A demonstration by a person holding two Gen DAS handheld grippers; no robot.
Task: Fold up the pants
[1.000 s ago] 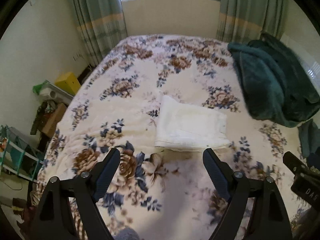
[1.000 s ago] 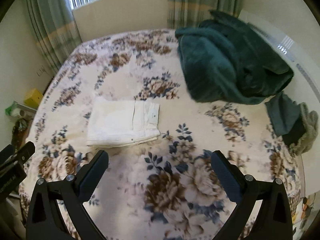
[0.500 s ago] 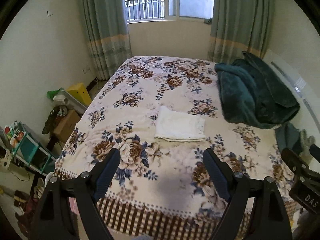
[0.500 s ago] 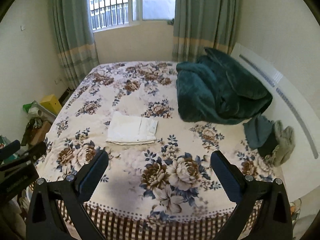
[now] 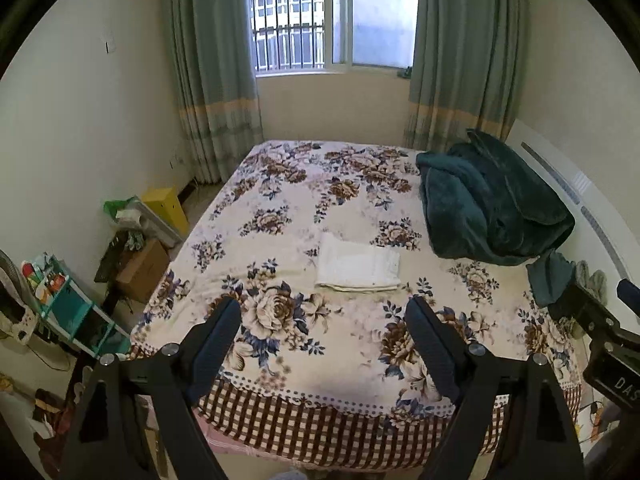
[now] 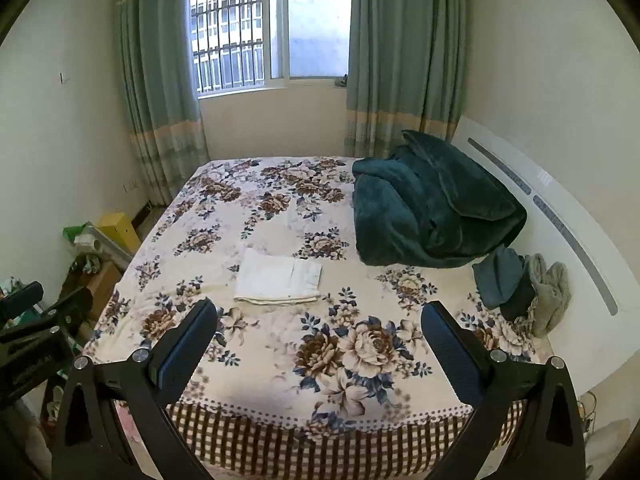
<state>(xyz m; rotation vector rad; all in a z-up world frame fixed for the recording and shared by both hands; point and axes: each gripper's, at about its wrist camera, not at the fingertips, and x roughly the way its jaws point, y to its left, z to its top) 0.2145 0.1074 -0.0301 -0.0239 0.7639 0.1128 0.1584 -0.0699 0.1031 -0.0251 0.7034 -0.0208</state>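
Pants (image 5: 358, 267) lie folded flat mid-frame on bed (image 5: 280, 364); left tool (image 5: 324, 314) and right tool (image 6: 320, 320) released, empty, well clear—fold judged complete.

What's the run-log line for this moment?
pants: folded, flat on bed | left gripper: open, empty | right gripper: open, empty | blanket: heaped, apart from pants

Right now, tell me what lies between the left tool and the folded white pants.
Only bare floral bedspread separates the open left tool from the folded white pants; nothing else sits in that stretch, seen in the left wrist view.
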